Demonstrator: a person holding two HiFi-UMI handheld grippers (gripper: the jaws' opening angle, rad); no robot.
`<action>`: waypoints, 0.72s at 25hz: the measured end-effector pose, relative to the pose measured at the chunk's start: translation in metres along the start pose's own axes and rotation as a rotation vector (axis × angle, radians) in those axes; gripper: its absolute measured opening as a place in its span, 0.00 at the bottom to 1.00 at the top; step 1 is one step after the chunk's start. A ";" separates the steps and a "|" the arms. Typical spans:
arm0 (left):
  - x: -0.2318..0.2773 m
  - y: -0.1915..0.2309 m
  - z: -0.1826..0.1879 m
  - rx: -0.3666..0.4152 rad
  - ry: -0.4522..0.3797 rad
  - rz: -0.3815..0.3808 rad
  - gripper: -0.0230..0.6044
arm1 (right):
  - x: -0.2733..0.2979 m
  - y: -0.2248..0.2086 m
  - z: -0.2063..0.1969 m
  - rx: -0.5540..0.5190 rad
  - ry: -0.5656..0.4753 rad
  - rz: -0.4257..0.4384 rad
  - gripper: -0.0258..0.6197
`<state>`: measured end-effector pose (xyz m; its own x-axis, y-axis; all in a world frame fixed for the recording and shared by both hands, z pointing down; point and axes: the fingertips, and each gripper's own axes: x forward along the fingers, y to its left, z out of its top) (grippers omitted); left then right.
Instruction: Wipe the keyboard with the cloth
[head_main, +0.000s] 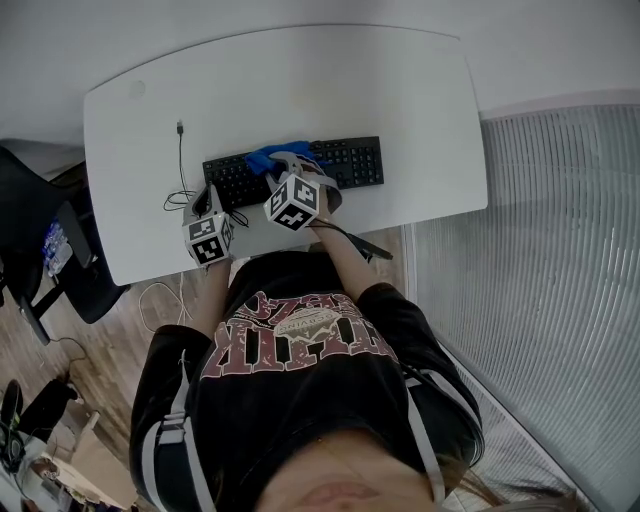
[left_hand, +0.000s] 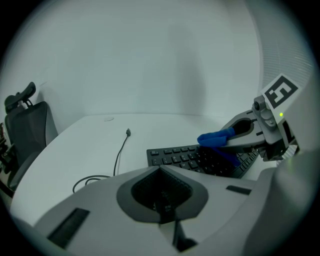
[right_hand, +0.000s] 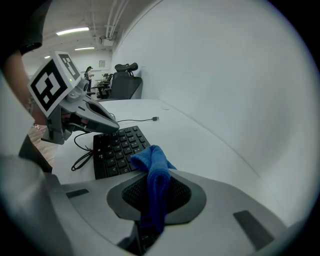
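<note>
Left gripper (head_main: 210, 205), nearest, jaws closed on nothing beside the left end of the keyboard (head_main: 350, 162); right gripper (right_hand: 156, 182) pinches a fold of blue cloth (right_hand: 150, 160) over the left-middle keys, so a hard stroke may pull the cloth free or shove the keyboard.

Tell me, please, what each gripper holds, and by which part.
The right gripper pinches the blue cloth by a bunched fold; the left gripper is shut on nothing.

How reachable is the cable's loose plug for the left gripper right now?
Probably yes: the left gripper is shut and empty, and only open table and the cable itself lie between it and the plug.
</note>
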<state>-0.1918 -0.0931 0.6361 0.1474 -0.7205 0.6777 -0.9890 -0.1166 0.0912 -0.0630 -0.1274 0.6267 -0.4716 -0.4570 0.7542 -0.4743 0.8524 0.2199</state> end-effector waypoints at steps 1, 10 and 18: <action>0.000 0.001 -0.001 -0.001 0.002 0.002 0.08 | -0.001 -0.003 -0.003 0.009 0.004 -0.005 0.14; 0.003 -0.001 -0.002 0.005 0.007 0.022 0.08 | -0.017 -0.031 -0.034 0.074 0.036 -0.067 0.14; 0.004 -0.004 -0.004 0.011 0.004 0.046 0.08 | -0.036 -0.056 -0.068 0.139 0.063 -0.129 0.14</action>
<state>-0.1873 -0.0929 0.6414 0.1013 -0.7226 0.6838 -0.9946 -0.0904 0.0519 0.0309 -0.1414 0.6290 -0.3551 -0.5394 0.7635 -0.6280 0.7427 0.2325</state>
